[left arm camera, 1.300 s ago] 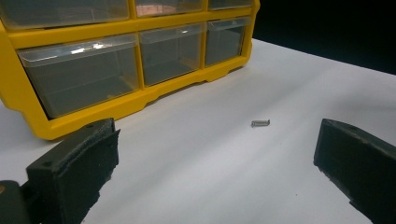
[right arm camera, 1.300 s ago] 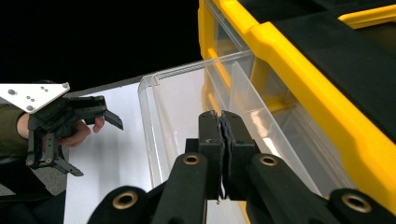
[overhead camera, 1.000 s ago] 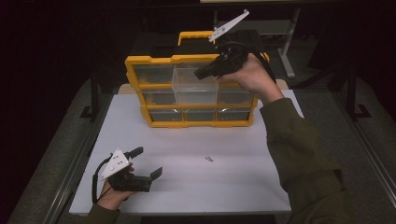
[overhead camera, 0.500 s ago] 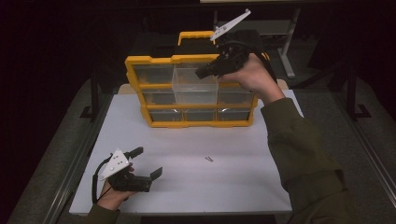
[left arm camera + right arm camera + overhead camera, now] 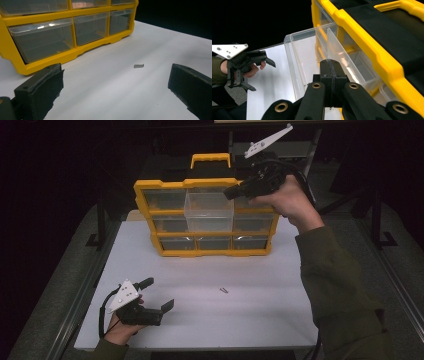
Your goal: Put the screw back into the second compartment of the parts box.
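Right tool (image 5: 329,65), clenched empty, hovers over the clear, divided, pulled-out drawer (image 5: 312,53).

A white tabletop (image 5: 280,320) carries a yellow drawer cabinet (image 5: 205,252) standing upright toward its far edge. A small screw (image 5: 223,290) lies alone on the bare surface, well apart from the cabinet's front.

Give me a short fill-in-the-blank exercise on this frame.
1. The pulled-out clear drawer sits in the organizer's ____ row.
2. The small screw lies on the ____ tabletop.
3. The left gripper rests with its fingers ____.
4. The right gripper, above the drawer, has its fingers ____.

Missing words: top; white; open; shut
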{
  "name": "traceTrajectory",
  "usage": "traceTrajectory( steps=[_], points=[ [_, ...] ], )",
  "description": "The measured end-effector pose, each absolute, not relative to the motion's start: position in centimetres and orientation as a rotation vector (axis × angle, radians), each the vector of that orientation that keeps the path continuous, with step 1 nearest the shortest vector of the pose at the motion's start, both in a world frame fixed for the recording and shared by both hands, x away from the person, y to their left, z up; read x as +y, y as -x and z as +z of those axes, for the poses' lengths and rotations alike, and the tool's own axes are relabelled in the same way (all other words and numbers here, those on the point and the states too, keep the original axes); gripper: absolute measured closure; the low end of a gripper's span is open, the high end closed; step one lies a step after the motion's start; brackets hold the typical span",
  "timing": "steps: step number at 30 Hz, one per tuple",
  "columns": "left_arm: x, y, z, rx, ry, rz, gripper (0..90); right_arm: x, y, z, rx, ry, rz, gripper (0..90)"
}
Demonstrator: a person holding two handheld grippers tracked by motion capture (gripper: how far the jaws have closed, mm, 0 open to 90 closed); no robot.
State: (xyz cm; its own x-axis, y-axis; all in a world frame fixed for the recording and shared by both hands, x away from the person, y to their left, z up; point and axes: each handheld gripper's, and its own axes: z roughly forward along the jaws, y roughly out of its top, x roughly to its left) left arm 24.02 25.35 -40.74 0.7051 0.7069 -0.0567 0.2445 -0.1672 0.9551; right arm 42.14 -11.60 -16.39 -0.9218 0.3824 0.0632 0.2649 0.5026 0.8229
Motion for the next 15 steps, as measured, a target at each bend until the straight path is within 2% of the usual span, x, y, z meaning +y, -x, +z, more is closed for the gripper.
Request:
traceTrajectory(
  steps=[15],
  points=[
    [25.3, -24.1, -40.8, 0.757, -1.735, 0.493, 0.0, -14.5, -41.0, -17.7, 2.576, -0.603, 1.393, 88.9]
  ],
)
